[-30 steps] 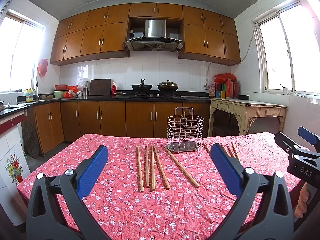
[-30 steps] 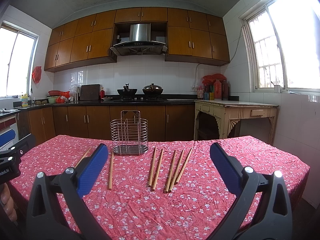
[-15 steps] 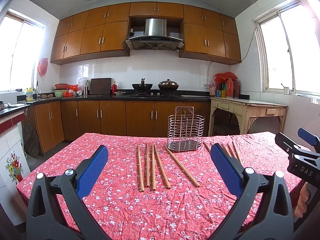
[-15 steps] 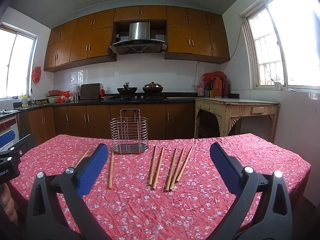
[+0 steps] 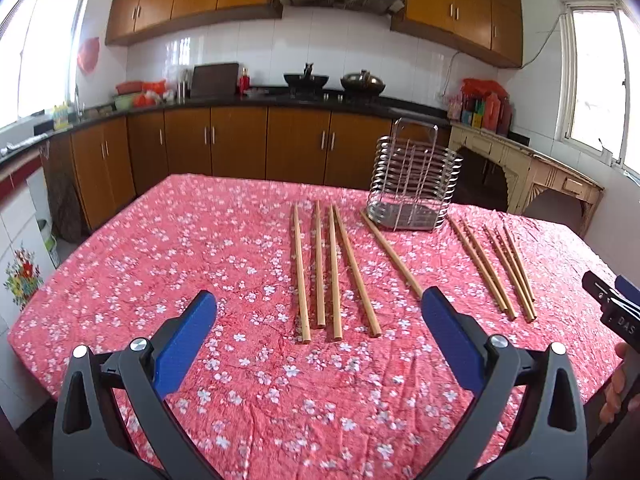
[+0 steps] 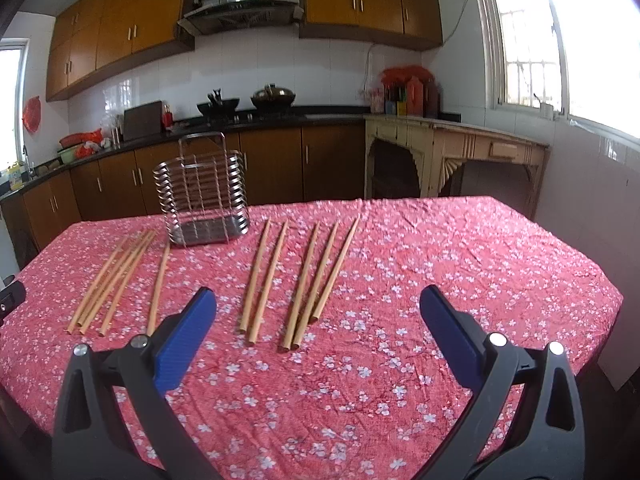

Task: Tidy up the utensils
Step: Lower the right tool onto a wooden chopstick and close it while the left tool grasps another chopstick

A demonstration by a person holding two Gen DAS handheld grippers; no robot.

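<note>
Left wrist view: left claw wide, empty, above four wooden chopsticks left of the wire utensil basket on the red floral table; right wrist view: right claw wide, empty over five chopsticks; advise centring, low closure.

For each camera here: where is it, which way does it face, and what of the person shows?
Left wrist: on the left gripper, facing four chopsticks; right gripper at right edge.
Right wrist: on the right gripper, facing five chopsticks; left gripper at left edge.
Shared: wire rack, tablecloth.
</note>
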